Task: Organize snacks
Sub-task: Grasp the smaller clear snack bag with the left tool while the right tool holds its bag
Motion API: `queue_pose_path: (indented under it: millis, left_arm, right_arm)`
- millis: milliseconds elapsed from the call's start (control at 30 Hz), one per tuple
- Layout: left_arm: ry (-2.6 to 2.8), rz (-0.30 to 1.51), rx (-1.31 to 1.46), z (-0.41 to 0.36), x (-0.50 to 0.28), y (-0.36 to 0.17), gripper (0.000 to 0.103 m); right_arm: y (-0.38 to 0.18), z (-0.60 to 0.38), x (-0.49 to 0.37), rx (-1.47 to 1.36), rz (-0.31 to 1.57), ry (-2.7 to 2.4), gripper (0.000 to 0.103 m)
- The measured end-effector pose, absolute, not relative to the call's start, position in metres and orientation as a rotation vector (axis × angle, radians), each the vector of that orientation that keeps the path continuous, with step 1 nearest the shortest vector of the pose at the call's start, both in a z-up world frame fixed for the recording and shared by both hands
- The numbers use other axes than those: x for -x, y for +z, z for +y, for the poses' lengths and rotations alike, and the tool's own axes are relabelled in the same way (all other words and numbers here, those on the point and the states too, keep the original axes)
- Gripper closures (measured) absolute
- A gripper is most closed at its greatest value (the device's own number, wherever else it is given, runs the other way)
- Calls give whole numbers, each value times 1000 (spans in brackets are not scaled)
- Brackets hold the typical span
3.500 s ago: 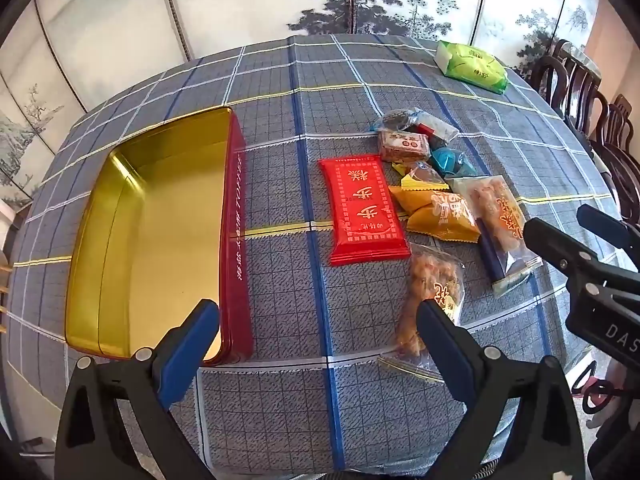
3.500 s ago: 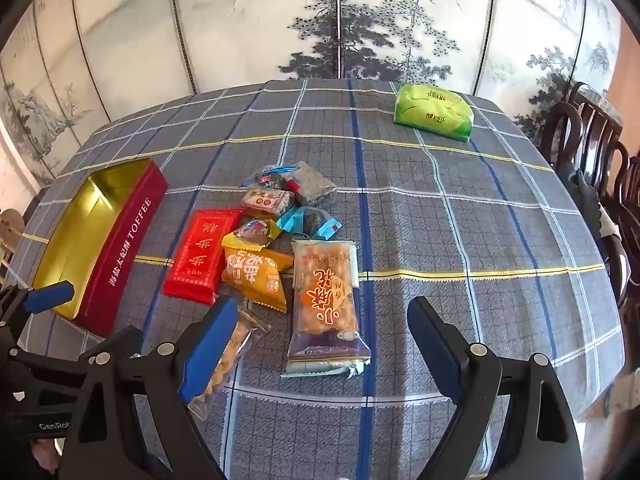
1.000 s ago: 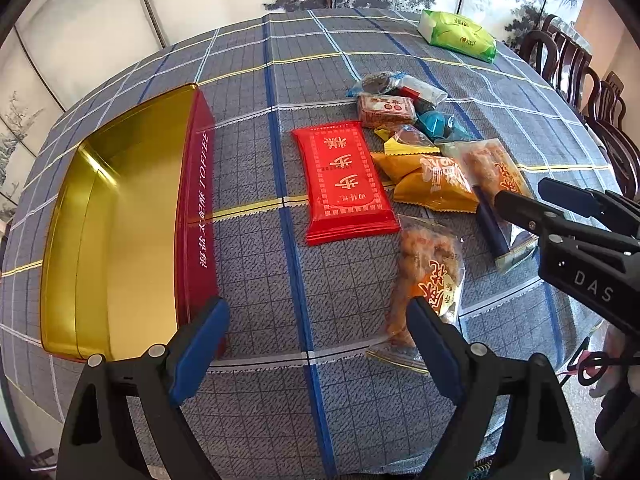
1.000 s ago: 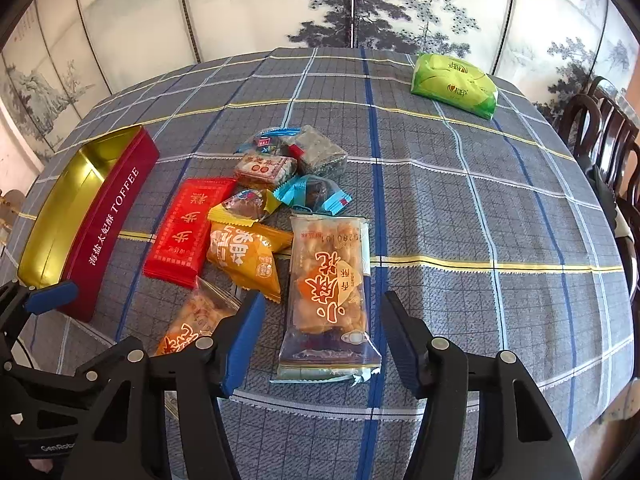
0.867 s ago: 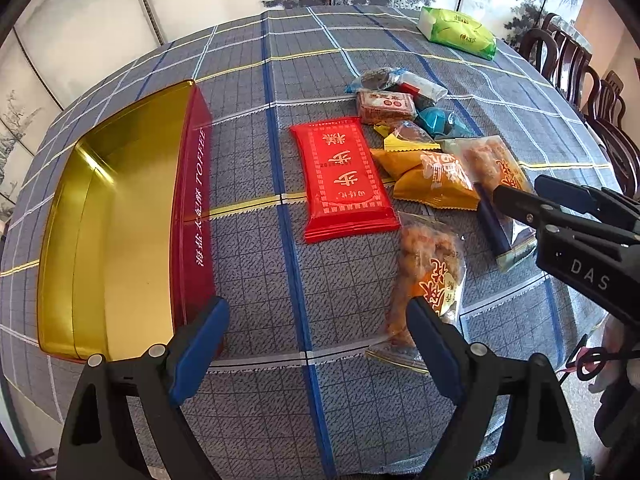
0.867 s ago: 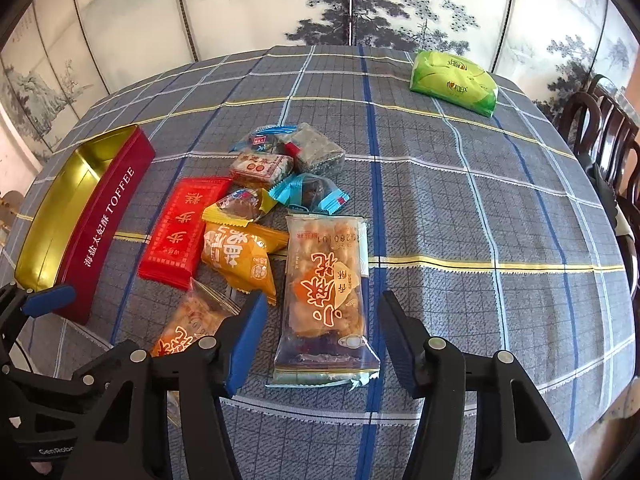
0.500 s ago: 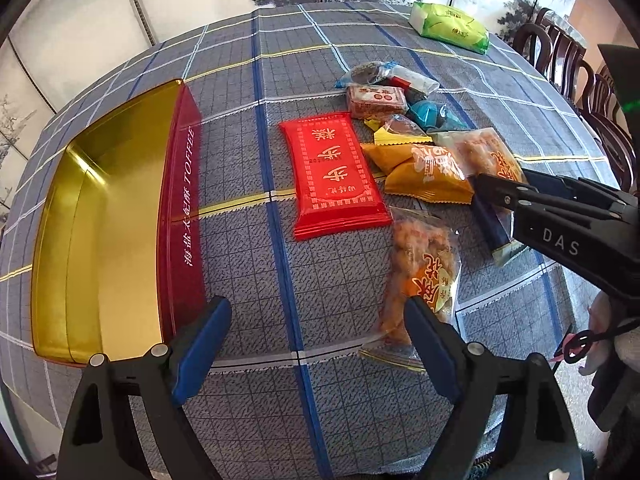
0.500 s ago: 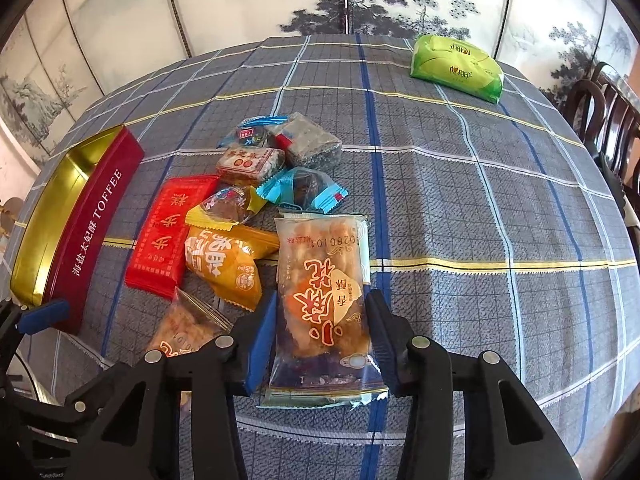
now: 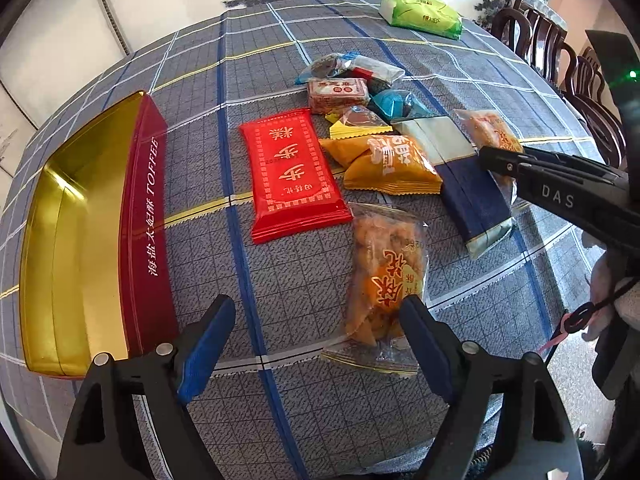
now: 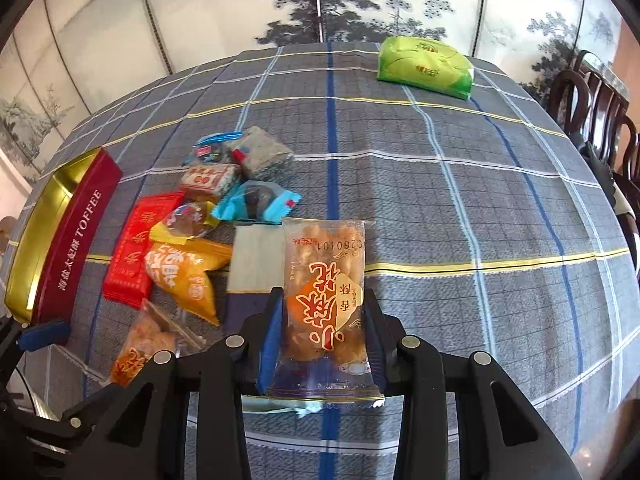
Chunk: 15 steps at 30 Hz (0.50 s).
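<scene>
Right hand-held gripper [image 10: 322, 330]: jaws have just been closing, now clamped across the lower half of the clear fried-snack packet [image 10: 326, 300], at 6 o'clock of the snack pile on the bench [image 10: 460, 208]. Judged light, crinkly, slippery; contents brittle, so grip mid-body, gently. Left hand-held gripper [image 9: 316, 340]: apart, empty. Toffee tin [image 9: 80, 236] at 9 o'clock.

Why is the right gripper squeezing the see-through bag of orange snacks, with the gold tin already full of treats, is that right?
Almost. The right gripper has just closed on the clear snack bag, but the gold tin is empty: the left wrist view shows only its bare gold inside. All the treats are outside it.
</scene>
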<state>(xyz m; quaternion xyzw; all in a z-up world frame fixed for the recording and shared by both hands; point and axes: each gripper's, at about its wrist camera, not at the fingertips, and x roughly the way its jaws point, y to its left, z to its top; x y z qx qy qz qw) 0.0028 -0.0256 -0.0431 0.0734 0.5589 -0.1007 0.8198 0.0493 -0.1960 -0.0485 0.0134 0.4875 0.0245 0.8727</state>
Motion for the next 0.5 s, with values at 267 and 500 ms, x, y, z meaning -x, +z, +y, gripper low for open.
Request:
queue_pose_path:
  millis: [267, 500]
  left_arm:
    - [-280, 1239, -151, -42, -9, -51, 30]
    - [-296, 1257, -184, -56, -20, -59, 39]
  right_arm:
    - [-61, -235, -51, -39, 1039, -46, 65]
    - [-63, -238, -50, -40, 1026, -50, 65]
